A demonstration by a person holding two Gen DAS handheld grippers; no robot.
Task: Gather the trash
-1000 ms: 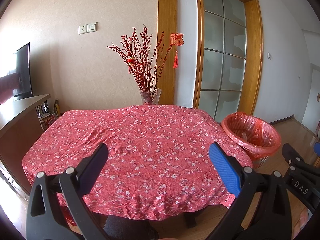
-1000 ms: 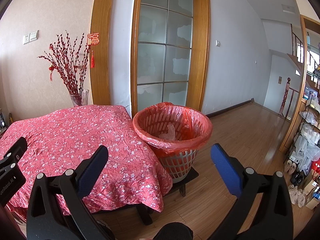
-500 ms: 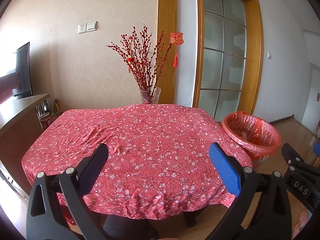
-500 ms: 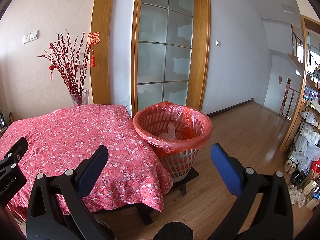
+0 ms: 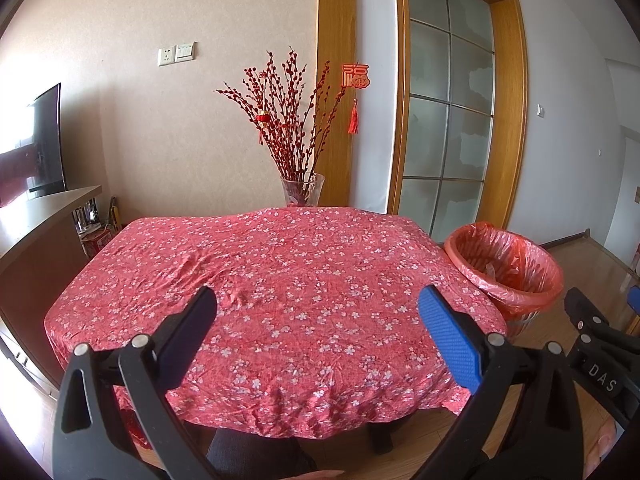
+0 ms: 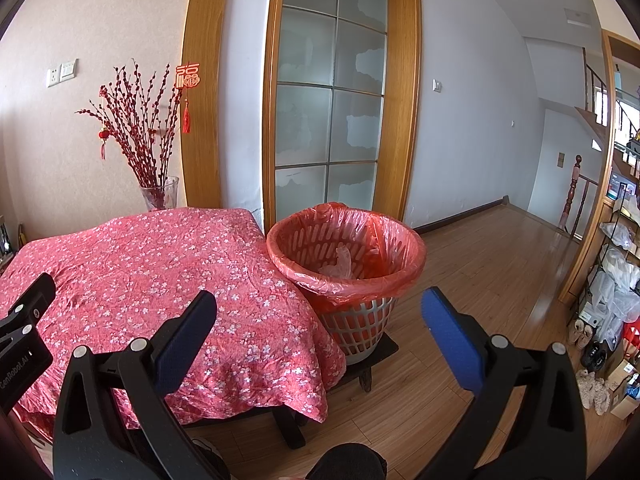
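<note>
A white lattice waste basket (image 6: 352, 322) lined with a red plastic bag stands on a low dark stand right of the table; it also shows in the left wrist view (image 5: 505, 268). Crumpled clear plastic (image 6: 340, 264) lies inside it. My left gripper (image 5: 318, 334) is open and empty, held above the near edge of the red floral tablecloth (image 5: 280, 280). My right gripper (image 6: 320, 330) is open and empty, held in front of the basket and the table's right corner. I see no loose trash on the cloth.
A glass vase with red branches (image 5: 302, 190) stands at the table's far edge. A wooden counter (image 5: 36, 236) with a TV is at the left. A glass door (image 6: 332, 120) is behind the basket. Shelves with bags and shoes (image 6: 612, 280) line the right wall.
Both grippers have drifted very slightly; the views are almost the same. Both stay open and empty.
</note>
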